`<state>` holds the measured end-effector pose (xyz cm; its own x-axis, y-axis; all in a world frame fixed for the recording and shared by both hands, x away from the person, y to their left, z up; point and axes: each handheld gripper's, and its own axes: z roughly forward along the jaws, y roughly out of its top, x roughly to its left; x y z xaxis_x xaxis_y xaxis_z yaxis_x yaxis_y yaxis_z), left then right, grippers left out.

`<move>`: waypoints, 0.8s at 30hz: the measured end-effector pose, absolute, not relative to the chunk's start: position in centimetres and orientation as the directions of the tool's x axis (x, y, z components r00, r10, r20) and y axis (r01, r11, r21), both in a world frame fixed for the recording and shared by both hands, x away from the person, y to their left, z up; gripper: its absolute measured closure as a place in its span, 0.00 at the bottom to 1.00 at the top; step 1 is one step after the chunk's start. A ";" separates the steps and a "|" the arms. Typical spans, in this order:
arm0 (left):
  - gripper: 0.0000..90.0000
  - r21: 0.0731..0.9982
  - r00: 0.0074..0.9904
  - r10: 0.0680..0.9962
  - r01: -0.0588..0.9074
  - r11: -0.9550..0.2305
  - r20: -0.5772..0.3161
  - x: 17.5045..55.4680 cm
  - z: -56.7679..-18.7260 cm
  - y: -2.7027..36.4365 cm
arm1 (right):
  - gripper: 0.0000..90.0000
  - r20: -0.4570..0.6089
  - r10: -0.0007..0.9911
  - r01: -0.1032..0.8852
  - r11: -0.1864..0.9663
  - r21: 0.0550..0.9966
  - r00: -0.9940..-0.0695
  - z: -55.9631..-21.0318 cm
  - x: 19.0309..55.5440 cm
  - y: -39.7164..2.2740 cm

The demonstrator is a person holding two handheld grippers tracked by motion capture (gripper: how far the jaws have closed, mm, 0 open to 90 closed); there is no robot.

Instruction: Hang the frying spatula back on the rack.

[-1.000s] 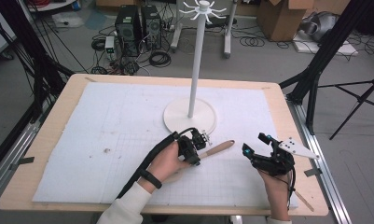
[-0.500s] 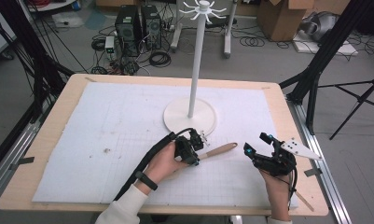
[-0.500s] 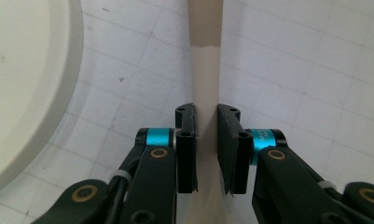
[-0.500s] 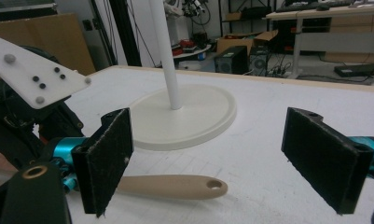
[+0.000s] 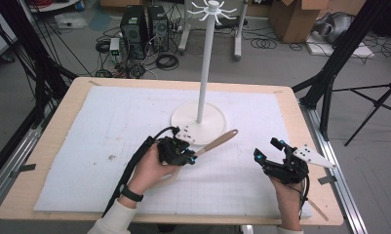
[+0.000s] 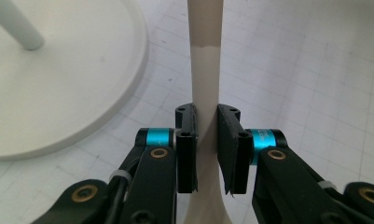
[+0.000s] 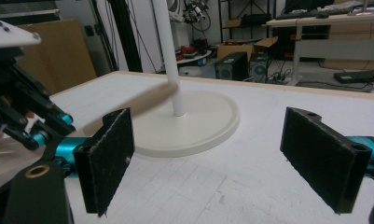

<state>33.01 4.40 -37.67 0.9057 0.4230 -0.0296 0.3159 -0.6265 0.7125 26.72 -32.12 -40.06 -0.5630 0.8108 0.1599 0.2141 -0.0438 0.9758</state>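
Workshop floor with cables, computer towers and cardboard boxes behind; in front, a wooden table [image 5: 56,146] covered by a white gridded mat [image 5: 110,126].

Item: wooden spatula [image 5: 217,142], pale wood, slim handle of lighter and darker tone, widening to a flat blade near the hand. Located at 6 o'clock of the stand base [image 5: 199,122], handle end raised and pointing to 2 o'clock, over the base rim.

Stand: white pole [image 5: 205,63] on a round base, hook crown [image 5: 212,9] on top, mat centre toward 12 o'clock.

Left gripper [image 6: 206,140]: jaws closed tight on the spatula handle, pads pressing both sides.

Right gripper [image 5: 271,155]: at 4 o'clock of the base, jaws spread wide, nothing between them, resting low over the mat.

Step in hand, by judgement: spatula picked up and being carried toward the stand. Next move likely calls for raising it to the hooks; whether the handle end has a hanging hole cannot be told.
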 end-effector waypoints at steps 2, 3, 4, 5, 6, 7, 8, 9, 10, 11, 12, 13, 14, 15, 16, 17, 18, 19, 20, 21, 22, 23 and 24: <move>0.86 0.742 0.900 0.435 0.312 -0.594 -0.030 32.8 -37.3 5.5 | 0.18 0.157 0.808 0.213 -0.040 0.976 -0.568 -40.1 26.8 -31.9; 0.87 0.754 0.896 0.444 0.310 -0.580 -0.027 32.7 -37.2 5.8 | 0.18 0.155 0.807 0.212 -0.038 0.977 -0.569 -40.0 26.8 -31.7; 0.86 0.765 0.897 0.442 0.300 -0.569 -0.022 32.6 -37.1 6.3 | 0.18 0.154 0.806 0.214 -0.035 0.976 -0.571 -40.0 26.8 -31.6; 0.86 0.780 0.895 0.447 0.294 -0.553 -0.020 32.5 -36.9 6.7 | 0.18 0.156 0.805 0.216 -0.035 0.976 -0.572 -40.0 26.8 -31.5; 0.86 0.795 0.891 0.454 0.287 -0.534 -0.017 32.4 -36.8 7.1 | 0.18 0.151 0.803 0.214 -0.030 0.976 -0.576 -40.0 26.8 -31.3; 0.86 0.810 0.889 0.457 0.285 -0.513 -0.024 32.2 -36.8 7.5 | 0.18 0.151 0.803 0.214 -0.030 0.976 -0.576 -40.0 26.8 -31.3; 0.86 0.820 0.888 0.460 0.283 -0.497 -0.027 32.1 -36.7 7.8 | 0.18 0.152 0.801 0.215 -0.030 0.976 -0.579 -40.0 26.8 -31.1; 0.86 0.838 0.885 0.464 0.273 -0.473 -0.026 31.9 -36.7 8.2 | 0.18 0.150 0.800 0.215 -0.027 0.976 -0.581 -40.0 26.8 -31.0; 0.86 0.849 0.884 0.467 0.266 -0.457 -0.025 31.8 -36.6 8.5 | 0.18 0.149 0.797 0.214 -0.026 0.976 -0.585 -40.0 26.8 -30.8; 0.86 0.858 0.881 0.472 0.264 -0.441 -0.029 31.6 -36.6 8.8 | 0.18 0.147 0.796 0.215 -0.021 0.976 -0.588 -40.0 26.9 -30.6; 0.86 0.868 0.880 0.475 0.253 -0.427 -0.022 31.4 -36.5 9.1 | 0.18 0.142 0.794 0.213 -0.016 0.977 -0.591 -40.0 26.9 -30.4; 0.86 0.882 0.876 0.481 0.245 -0.404 -0.023 31.3 -36.5 9.4 | 0.18 0.142 0.793 0.216 -0.014 0.976 -0.592 -40.0 26.9 -30.2; 0.86 0.889 0.876 0.481 0.244 -0.387 -0.031 31.2 -36.5 9.7 | 0.18 0.137 0.791 0.212 -0.009 0.977 -0.597 -40.0 26.9 -30.0; 0.86 0.900 0.874 0.484 0.243 -0.362 -0.042 31.1 -36.4 9.9 | 0.19 0.131 0.790 0.208 -0.005 0.978 -0.599 -40.0 27.0 -29.9; 0.86 0.910 0.871 0.489 0.235 -0.342 -0.040 30.9 -36.4 10.1 | 0.19 0.138 0.786 0.212 -0.009 0.977 -0.602 -40.0 27.0 -29.7; 0.86 0.914 0.870 0.491 0.231 -0.332 -0.042 30.8 -36.3 10.2 | 0.19 0.135 0.783 0.209 -0.007 0.978 -0.607 -39.9 27.0 -29.6; 0.86 0.923 0.868 0.495 0.220 -0.317 -0.037 30.6 -36.2 10.3 | 0.19 0.135 0.781 0.206 -0.009 0.978 -0.610 -39.9 27.0 -29.4; 0.86 0.930 0.868 0.496 0.206 -0.305 -0.030 30.4 -36.2 10.4 | 0.19 0.137 0.777 0.207 -0.010 0.978 -0.614 -39.8 27.0 -29.2; 0.86 0.936 0.869 0.494 0.201 -0.290 -0.033 30.3 -36.0 10.5 | 0.19 0.132 0.776 0.202 -0.006 0.979 -0.617 -39.7 27.0 -29.0; 0.86 0.942 0.869 0.494 0.191 -0.275 -0.032 30.2 -35.9 10.6 | 0.19 0.132 0.773 0.201 -0.006 0.980 -0.620 -39.6 27.0 -28.8; 0.86 0.948 0.869 0.495 0.177 -0.264 -0.024 30.0 -35.8 10.8 | 0.19 0.133 0.769 0.200 -0.007 0.980 -0.625 -39.5 27.0 -28.6; 0.86 0.952 0.870 0.493 0.170 -0.255 -0.023 29.9 -35.7 10.9 | 0.19 0.136 0.766 0.198 -0.012 0.980 -0.629 -39.4 27.0 -28.4; 0.86 0.956 0.870 0.493 0.163 -0.244 -0.022 29.8 -35.6 11.0 | 0.19 0.137 0.761 0.197 -0.013 0.980 -0.634 -39.3 27.0 -28.2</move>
<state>29.81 10.98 -35.63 0.8695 0.4934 -0.0221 0.1626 -0.2437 0.9561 27.01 -28.24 -39.32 -0.6341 0.7610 0.1372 0.1967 -0.0128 0.9804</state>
